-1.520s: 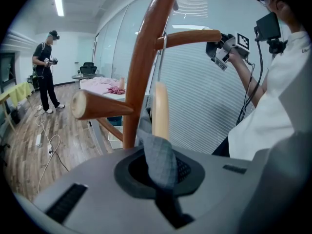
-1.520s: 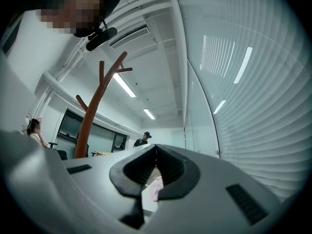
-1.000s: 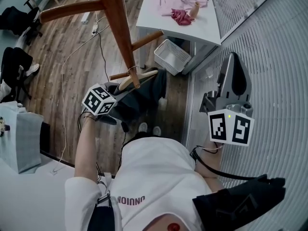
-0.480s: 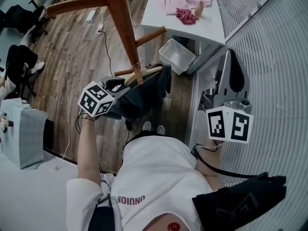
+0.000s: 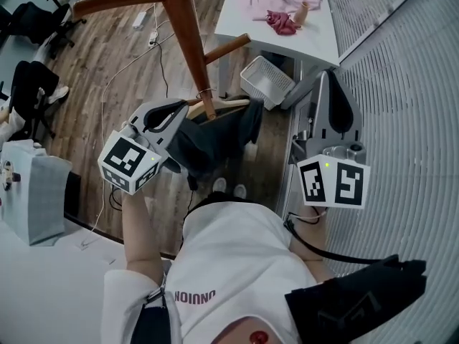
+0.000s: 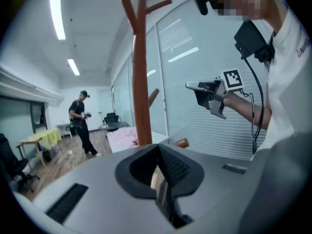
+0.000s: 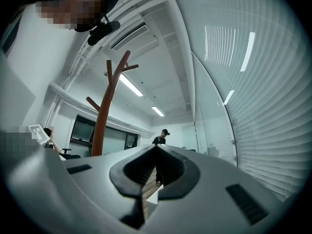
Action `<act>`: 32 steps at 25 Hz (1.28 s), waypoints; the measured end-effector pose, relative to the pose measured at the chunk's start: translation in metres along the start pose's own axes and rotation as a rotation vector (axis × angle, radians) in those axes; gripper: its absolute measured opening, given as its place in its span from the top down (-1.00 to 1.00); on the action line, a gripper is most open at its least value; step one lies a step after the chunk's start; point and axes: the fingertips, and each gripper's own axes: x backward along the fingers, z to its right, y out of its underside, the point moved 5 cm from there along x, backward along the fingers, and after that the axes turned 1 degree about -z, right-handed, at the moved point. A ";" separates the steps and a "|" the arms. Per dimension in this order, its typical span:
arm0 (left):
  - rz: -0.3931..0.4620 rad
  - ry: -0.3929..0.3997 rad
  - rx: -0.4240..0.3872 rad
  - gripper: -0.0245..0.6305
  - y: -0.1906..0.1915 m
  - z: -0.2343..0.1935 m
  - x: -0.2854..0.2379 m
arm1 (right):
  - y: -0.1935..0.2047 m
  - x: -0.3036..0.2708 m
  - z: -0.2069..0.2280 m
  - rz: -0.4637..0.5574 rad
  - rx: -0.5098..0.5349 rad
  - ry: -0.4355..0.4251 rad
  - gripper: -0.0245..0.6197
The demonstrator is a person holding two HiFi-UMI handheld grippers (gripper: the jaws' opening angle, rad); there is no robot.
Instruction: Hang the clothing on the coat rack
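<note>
Head view: the dark garment hangs on its hanger, which looks hooked to a low peg of the rack, and the cloth drapes limp beside the pole. The hanging seems done. The left gripper, just beside the hanger, is closing its jaws on nothing. The right gripper, well apart by the blinds, is closed and empty. Next, I'd judge, draw the left clear without snagging cloth.
</note>
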 end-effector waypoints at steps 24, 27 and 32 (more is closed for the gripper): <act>0.124 -0.324 -0.234 0.89 -0.066 0.002 0.015 | -0.005 0.001 -0.017 -0.001 0.091 -0.067 0.86; 0.139 -0.348 -0.230 0.89 -0.070 0.000 0.019 | -0.008 0.000 -0.018 0.004 0.100 -0.074 0.86; 0.132 -0.352 -0.230 0.89 -0.070 -0.002 0.019 | -0.010 -0.003 -0.018 0.006 0.109 -0.083 0.86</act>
